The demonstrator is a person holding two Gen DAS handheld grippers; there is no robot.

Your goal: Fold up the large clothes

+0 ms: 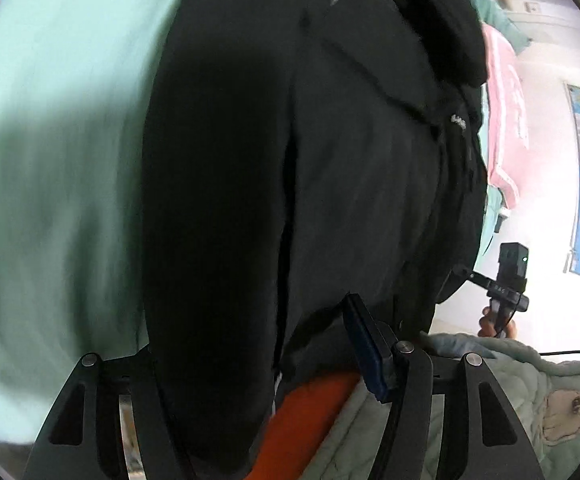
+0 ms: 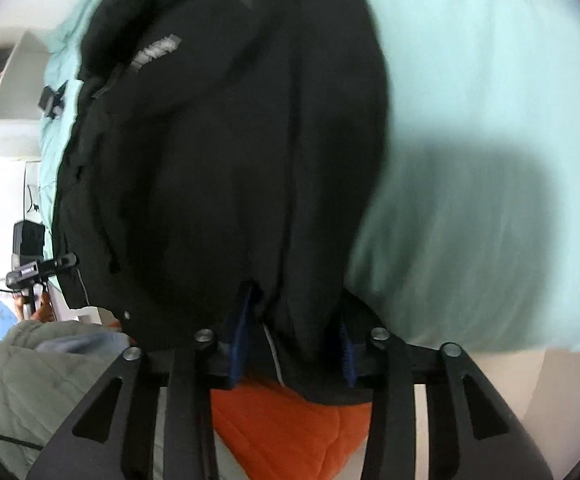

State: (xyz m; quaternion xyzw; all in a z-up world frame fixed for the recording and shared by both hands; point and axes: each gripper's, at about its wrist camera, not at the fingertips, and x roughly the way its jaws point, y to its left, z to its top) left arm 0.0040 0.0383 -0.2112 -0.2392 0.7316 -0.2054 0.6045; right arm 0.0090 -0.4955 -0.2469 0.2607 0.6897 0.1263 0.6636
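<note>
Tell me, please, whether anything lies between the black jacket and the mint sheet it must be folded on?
Nothing visible does: the black jacket, gripped by the right gripper and left gripper, hangs over bare mint sheet.

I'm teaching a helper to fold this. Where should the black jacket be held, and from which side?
Grip the black jacket at its near hem, coming from below the edge as both tongs do: left tongs, right tongs. The hem bunches thin there, and the rest hangs over the mint sheet.
</note>
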